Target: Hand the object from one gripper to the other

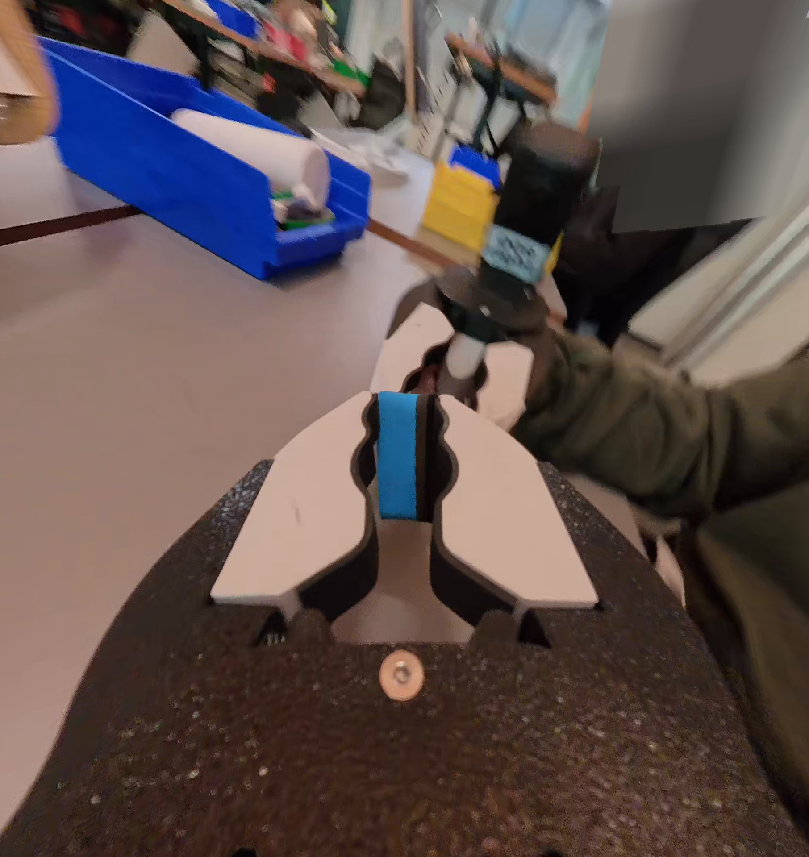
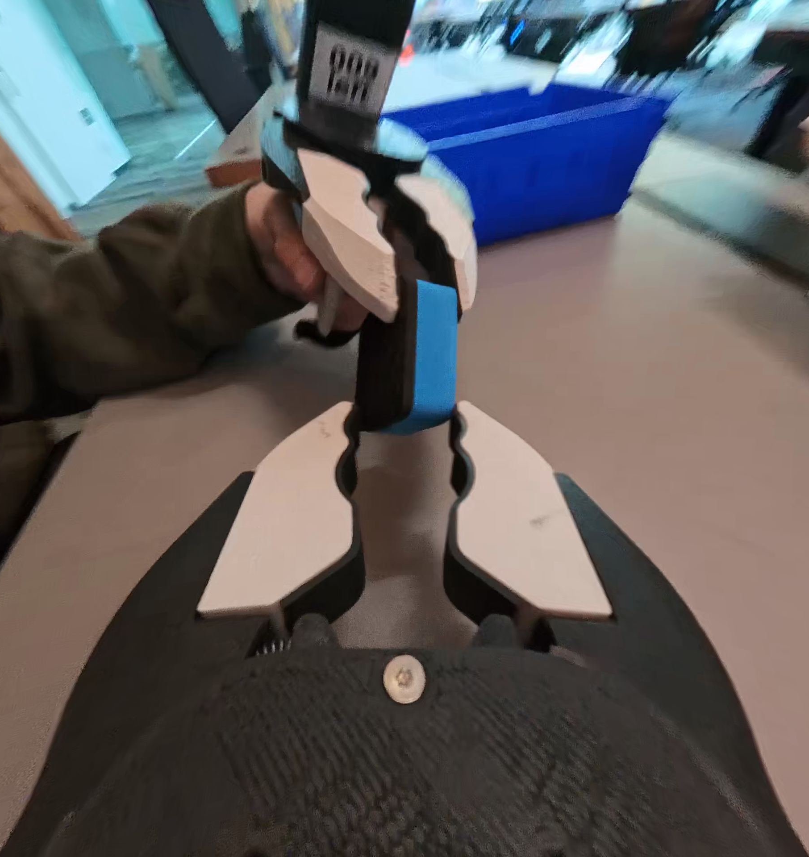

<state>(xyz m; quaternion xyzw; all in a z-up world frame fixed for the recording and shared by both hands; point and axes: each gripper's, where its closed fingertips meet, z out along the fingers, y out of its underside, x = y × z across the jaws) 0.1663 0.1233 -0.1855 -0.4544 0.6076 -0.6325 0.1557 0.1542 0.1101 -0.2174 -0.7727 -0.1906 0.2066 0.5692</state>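
Note:
A blue and black foam block (image 1: 397,454) sits clamped between the fingers of my left gripper (image 1: 402,399), which is shut on it above the grey table (image 1: 138,394). In the right wrist view the left gripper (image 2: 426,297) comes in from above and holds the block (image 2: 433,357) pointing down. The block's lower end lies between the tips of my right gripper (image 2: 405,412), whose jaws stand apart on either side of it, very close. My right gripper also shows beyond the block in the left wrist view (image 1: 458,371).
A long blue bin (image 1: 161,153) holding a white roll (image 1: 254,143) stands at the back left, with a yellow bin (image 1: 458,204) and a cardboard box (image 1: 8,69) nearby. The blue bin (image 2: 532,153) is behind the grippers. Olive sleeves (image 1: 648,426) reach in. My two grippers' fingertips are within a few centimetres of each other.

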